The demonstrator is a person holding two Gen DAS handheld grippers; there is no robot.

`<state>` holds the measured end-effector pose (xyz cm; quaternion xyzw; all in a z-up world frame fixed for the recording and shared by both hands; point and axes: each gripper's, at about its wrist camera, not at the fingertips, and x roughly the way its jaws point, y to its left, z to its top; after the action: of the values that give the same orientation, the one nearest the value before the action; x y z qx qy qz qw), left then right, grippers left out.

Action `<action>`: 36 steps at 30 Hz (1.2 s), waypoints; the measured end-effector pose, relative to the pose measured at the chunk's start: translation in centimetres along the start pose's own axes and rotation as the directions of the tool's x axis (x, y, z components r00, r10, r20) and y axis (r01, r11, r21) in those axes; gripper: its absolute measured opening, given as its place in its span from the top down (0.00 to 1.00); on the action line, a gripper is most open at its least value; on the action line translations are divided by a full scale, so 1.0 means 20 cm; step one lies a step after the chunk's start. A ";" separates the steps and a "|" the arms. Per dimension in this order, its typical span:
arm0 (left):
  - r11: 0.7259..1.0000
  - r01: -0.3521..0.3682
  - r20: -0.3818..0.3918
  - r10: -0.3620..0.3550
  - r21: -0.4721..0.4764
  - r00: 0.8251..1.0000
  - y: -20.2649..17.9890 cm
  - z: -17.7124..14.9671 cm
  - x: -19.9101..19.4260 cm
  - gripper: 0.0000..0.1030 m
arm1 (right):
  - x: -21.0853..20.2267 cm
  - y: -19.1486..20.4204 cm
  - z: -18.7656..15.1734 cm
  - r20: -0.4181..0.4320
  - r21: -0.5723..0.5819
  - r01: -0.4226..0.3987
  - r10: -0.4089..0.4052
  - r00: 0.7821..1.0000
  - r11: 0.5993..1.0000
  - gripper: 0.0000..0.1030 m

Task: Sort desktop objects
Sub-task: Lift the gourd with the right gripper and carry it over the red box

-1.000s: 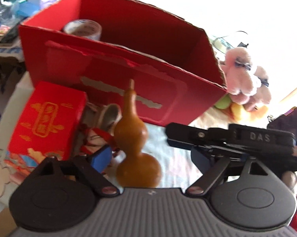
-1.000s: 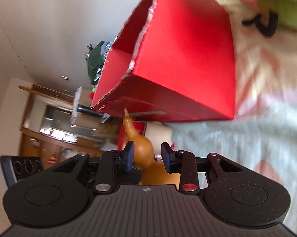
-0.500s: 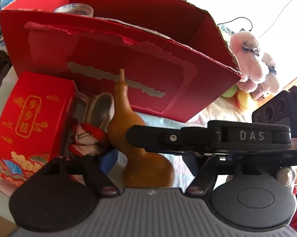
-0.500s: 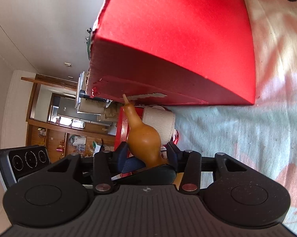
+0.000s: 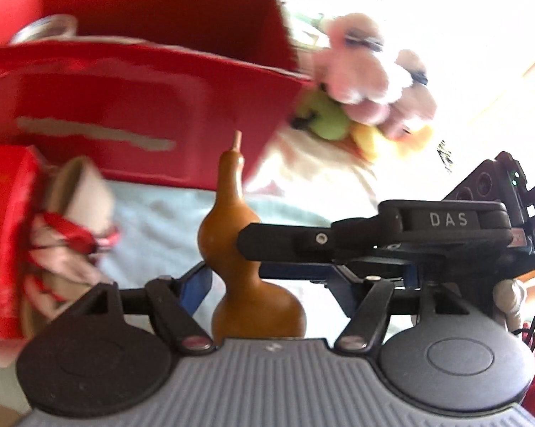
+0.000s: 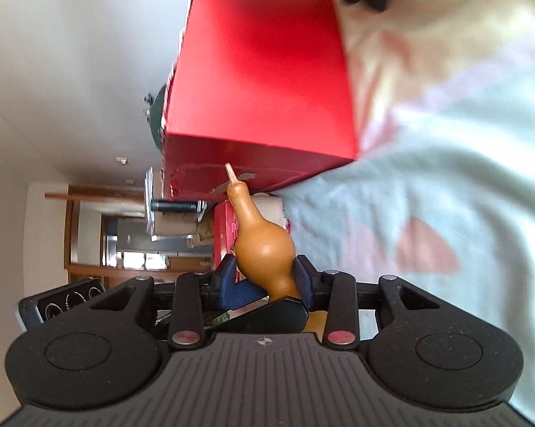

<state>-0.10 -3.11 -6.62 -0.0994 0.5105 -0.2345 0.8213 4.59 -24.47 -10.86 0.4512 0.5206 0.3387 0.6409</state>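
A brown gourd [image 5: 246, 249] stands upright on the pale cloth in front of a big open red box [image 5: 125, 99]. My left gripper [image 5: 267, 284] is open, and the gourd's lower bulb sits between its wide-spread fingers. My right gripper [image 5: 257, 256] reaches in from the right at the gourd's waist. In the right wrist view the gourd [image 6: 264, 245] fills the gap of the right gripper [image 6: 265, 274], whose blue pads [image 6: 303, 274] press it on both sides. The red box [image 6: 260, 71] lies just beyond. The gourd's base is hidden.
A tape roll [image 5: 43, 28] lies inside the red box. At left are a small red carton [image 5: 4, 213] and a ribboned cup [image 5: 79, 192]. A pink plush toy [image 5: 360, 57] and toy fruit [image 5: 328, 121] sit right of the box. The cloth [image 6: 445, 178] spreads rightwards.
The right gripper came in from the right and took the gourd between its pads. Both views have swung; the red box has slid left in the left wrist view.
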 end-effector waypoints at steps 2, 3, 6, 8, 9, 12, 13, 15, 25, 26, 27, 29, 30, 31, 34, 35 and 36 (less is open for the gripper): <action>0.999 0.031 0.003 -0.031 0.033 1.000 -0.06 0.00 -0.01 0.33 | -0.10 0.00 -0.02 0.031 0.009 -0.003 0.003 1.000 1.000 0.62; 0.998 0.045 0.012 -0.046 0.050 0.999 -0.10 0.01 -0.02 0.33 | -0.15 0.01 -0.03 0.046 0.008 -0.009 0.008 0.999 1.000 0.62; 0.989 0.070 0.047 -0.077 0.129 0.996 -0.22 0.05 -0.06 0.33 | -0.28 0.05 -0.05 0.111 0.006 -0.032 0.031 0.993 0.999 0.62; 0.983 0.080 0.085 -0.095 0.167 0.992 -0.29 0.09 -0.09 0.33 | -0.36 0.10 -0.04 0.160 -0.017 -0.039 0.041 0.986 0.999 0.62; 0.980 0.086 0.100 -0.106 0.181 0.989 -0.32 0.12 -0.10 0.33 | -0.39 0.13 -0.03 0.181 -0.035 -0.038 0.044 0.982 0.999 0.62; 0.969 0.105 0.147 -0.140 0.225 0.979 -0.39 0.21 -0.17 0.33 | -0.45 0.26 0.01 0.232 -0.104 -0.036 0.059 0.971 0.994 0.62; 0.964 0.104 0.168 -0.147 0.245 0.975 -0.41 0.24 -0.21 0.33 | -0.46 0.31 0.02 0.242 -0.130 -0.036 0.067 0.968 0.991 0.62; 0.954 0.096 0.210 -0.159 0.284 0.965 -0.43 0.32 -0.27 0.33 | -0.47 0.42 0.08 0.253 -0.181 -0.042 0.088 0.963 0.983 0.62; 0.942 0.038 0.298 -0.143 0.333 0.944 -0.11 0.75 -0.59 0.32 | -0.10 0.85 0.40 0.231 -0.286 -0.070 0.140 0.963 0.956 0.62; 0.946 0.040 0.287 -0.138 0.322 0.948 -0.05 0.79 -0.59 0.32 | -0.04 0.86 0.43 0.225 -0.275 -0.069 0.134 0.965 0.959 0.62; 0.950 0.042 0.275 -0.132 0.311 0.952 0.01 0.82 -0.58 0.32 | 0.03 0.87 0.47 0.217 -0.260 -0.068 0.127 0.968 0.963 0.62; 0.958 0.048 0.245 -0.120 0.282 0.962 0.13 0.88 -0.55 0.32 | 0.16 0.85 0.51 0.196 -0.224 -0.064 0.109 0.974 0.973 0.62; 0.962 0.053 0.228 -0.117 0.267 0.967 0.19 0.89 -0.52 0.32 | 0.22 0.84 0.53 0.184 -0.203 -0.059 0.097 0.978 0.977 0.62; 0.966 0.059 0.208 -0.114 0.250 0.972 0.25 0.91 -0.50 0.32 | 0.27 0.83 0.55 0.172 -0.182 -0.053 0.085 0.981 0.982 0.62; 0.977 0.084 0.136 -0.112 0.196 0.984 0.40 0.95 -0.39 0.32 | 0.42 0.77 0.60 0.125 -0.106 -0.026 0.040 0.991 0.994 0.62; 0.979 0.094 0.109 -0.115 0.179 0.987 0.44 0.93 -0.36 0.32 | 0.47 0.74 0.61 0.106 -0.074 -0.014 0.022 0.994 0.997 0.62; 0.982 0.104 0.079 -0.117 0.157 0.990 0.49 0.94 -0.32 0.32 | 0.52 0.73 0.62 0.093 -0.045 -0.003 0.007 0.996 0.999 0.62</action>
<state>17.01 7.13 3.06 -0.0748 0.4480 -0.3136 0.8338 19.57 -12.61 -0.45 0.4533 0.4814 0.3304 0.6735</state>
